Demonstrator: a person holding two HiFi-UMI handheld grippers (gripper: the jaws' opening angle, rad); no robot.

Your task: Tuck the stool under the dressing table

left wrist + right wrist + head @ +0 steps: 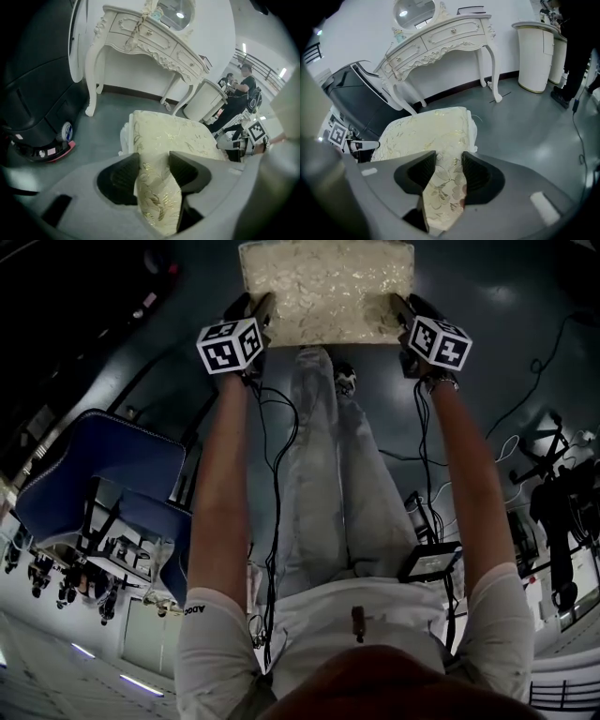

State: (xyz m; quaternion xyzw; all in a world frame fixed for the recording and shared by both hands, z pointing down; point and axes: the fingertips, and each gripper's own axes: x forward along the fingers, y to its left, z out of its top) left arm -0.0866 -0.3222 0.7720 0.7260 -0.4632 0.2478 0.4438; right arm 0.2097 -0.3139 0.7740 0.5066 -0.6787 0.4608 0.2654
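The stool (pixel 326 289) has a cream cushion with a gold floral pattern; it sits at the top middle of the head view, on the grey floor. My left gripper (pixel 255 313) is shut on the cushion's left edge, and my right gripper (pixel 405 311) is shut on its right edge. In the left gripper view the cushion (pixel 164 154) runs between the dark pads (pixel 123 176). The right gripper view shows the cushion (pixel 436 145) pinched between its pads (pixel 476 173). The white carved dressing table (pixel 150 42) (pixel 440 40) stands beyond the stool against a white wall, a little floor apart.
A dark floor-cleaning machine (pixel 33 103) stands left of the table. A white round cabinet (pixel 538 54) stands to the table's right, with people (pixel 239 93) near it. A blue chair (pixel 103 484) is at my left side. Cables (pixel 525 399) lie on the floor at right.
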